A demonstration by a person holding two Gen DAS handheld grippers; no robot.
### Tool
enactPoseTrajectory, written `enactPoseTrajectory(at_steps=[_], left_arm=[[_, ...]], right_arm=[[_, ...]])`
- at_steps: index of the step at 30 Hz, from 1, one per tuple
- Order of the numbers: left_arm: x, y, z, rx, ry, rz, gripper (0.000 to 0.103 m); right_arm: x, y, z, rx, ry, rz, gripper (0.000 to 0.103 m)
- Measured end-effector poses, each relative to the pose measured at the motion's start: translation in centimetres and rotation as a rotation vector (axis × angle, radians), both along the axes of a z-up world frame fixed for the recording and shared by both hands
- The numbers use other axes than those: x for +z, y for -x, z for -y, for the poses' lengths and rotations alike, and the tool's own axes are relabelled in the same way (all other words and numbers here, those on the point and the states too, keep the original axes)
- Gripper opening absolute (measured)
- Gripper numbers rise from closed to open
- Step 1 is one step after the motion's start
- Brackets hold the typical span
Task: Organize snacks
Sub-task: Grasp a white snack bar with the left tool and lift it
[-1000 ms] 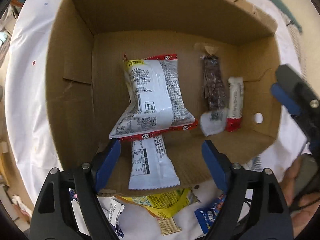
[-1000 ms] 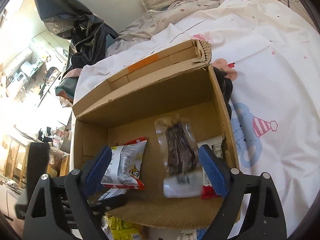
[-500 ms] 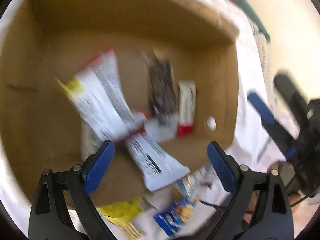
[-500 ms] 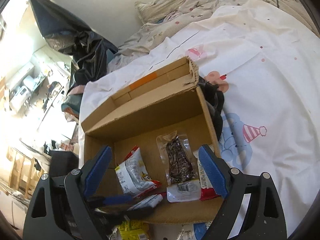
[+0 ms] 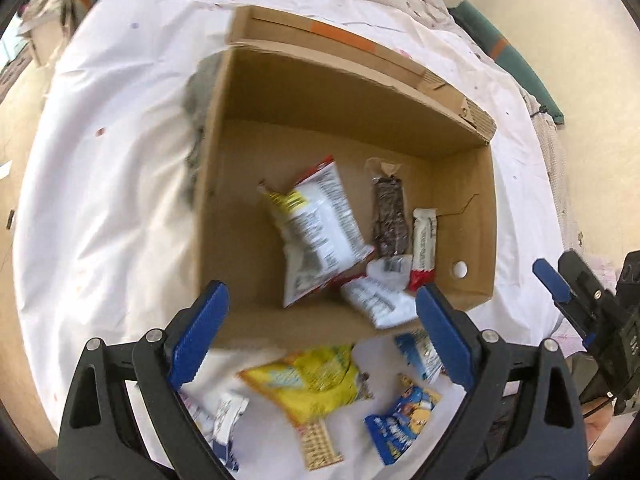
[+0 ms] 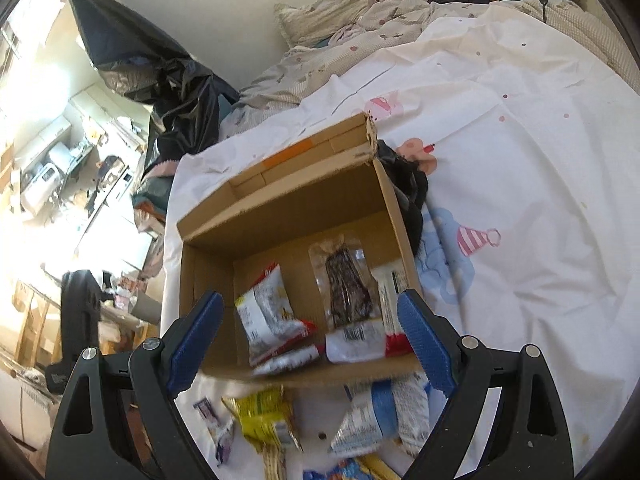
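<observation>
Step in hand, as judged: fetching the next loose snack. Left gripper (image 5: 322, 338) spread wide, nothing between the pads; right gripper (image 6: 308, 340) likewise spread and empty. Lower over one packet on the white bed sheet (image 5: 100, 200), pinch across the flat middle, lift clear of the near wall of the open brown cardboard box (image 5: 340, 120).

Count inside box: four packets.
- white-and-red crisp bag (image 5: 320, 232)
- dark brown bar in clear wrap (image 5: 390, 220)
- white-and-red slim bar (image 5: 424, 244)
- white sachet (image 5: 376, 300) overhanging the near edge

Count outside: yellow foil packet (image 5: 308, 380), blue packet (image 5: 404, 424), others blurred, number uncertain.
</observation>
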State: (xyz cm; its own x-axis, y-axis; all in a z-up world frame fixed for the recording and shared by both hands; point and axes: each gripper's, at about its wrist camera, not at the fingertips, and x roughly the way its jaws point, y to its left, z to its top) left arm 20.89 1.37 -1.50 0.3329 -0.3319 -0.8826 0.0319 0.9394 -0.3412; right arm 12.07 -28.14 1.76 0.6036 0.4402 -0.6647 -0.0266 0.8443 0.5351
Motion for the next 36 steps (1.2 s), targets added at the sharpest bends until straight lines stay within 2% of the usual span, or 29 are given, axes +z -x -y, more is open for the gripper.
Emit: enactPoseTrajectory(at_steps=[4, 10, 15, 17, 19, 20, 22, 23, 25, 27, 28, 29, 31, 33, 36], left_arm=[[0.5, 3.0, -1.9, 0.041, -0.063, 0.015, 0.093], [-0.6, 6.9, -4.7, 0.069, -0.23, 0.002, 0.093], [-2.9, 8.3, -5.6, 0.07, -0.231, -0.081, 0.092], [-3.6, 8.6, -5.3, 0.065, -0.239, -0.093, 0.087], [-4.5, 8.8, -4.6, 0.029, -0.248, -0.121, 0.07], [-5.0, 8.8, -4.3, 0.01, -0.245, -0.137, 0.065], [-6.3, 8.9, -3.3, -0.035, -0.233, -0.178, 0.044], [-6.7, 9.0, -2.9, -0.052, -0.237, -0.187, 0.04], [-8.1, 9.2, -1.4, -0.12, -0.314, -0.208, 0.028], [-9.6, 9.4, -0.3, -0.164, -0.34, -0.253, 0.028], [-10.1, 9.5, 0.0, -0.175, -0.343, -0.268, 0.023], [-10.5, 9.7, 0.4, -0.189, -0.361, -0.276, 0.015], [-10.4, 10.0, 1.1, -0.212, -0.41, -0.253, 0.014], [-9.1, 10.1, 1.0, -0.189, -0.381, -0.222, 0.014], [-7.0, 10.7, -0.2, -0.146, -0.286, -0.208, 0.014]], right_arm=[[-1.3, 1.3, -0.5, 0.035, 0.009, -0.057, 0.091], [-2.0, 1.9, -3.0, 0.105, 0.086, -0.081, 0.091], [-3.4, 3.1, -2.5, 0.079, 0.052, -0.146, 0.091], [-3.4, 3.5, -2.2, 0.072, 0.063, -0.148, 0.091], [-3.5, 3.9, -1.7, 0.06, 0.066, -0.148, 0.091], [-3.6, 4.1, -1.4, 0.053, 0.064, -0.151, 0.091], [-3.9, 4.5, -0.8, 0.041, 0.059, -0.165, 0.091], [-4.1, 4.6, -0.5, 0.039, 0.059, -0.171, 0.091], [-4.2, 4.9, 0.0, 0.035, 0.073, -0.178, 0.091], [-4.3, 5.2, 0.5, 0.026, 0.091, -0.181, 0.091], [-4.4, 5.4, 1.0, 0.015, 0.093, -0.186, 0.091], [-4.5, 5.5, 1.3, 0.005, 0.088, -0.195, 0.091], [-5.2, 5.8, 2.1, -0.017, 0.077, -0.231, 0.091], [-6.0, 6.0, 2.3, -0.029, 0.088, -0.278, 0.091], [-7.4, 5.8, 1.8, -0.006, 0.173, -0.35, 0.091]])
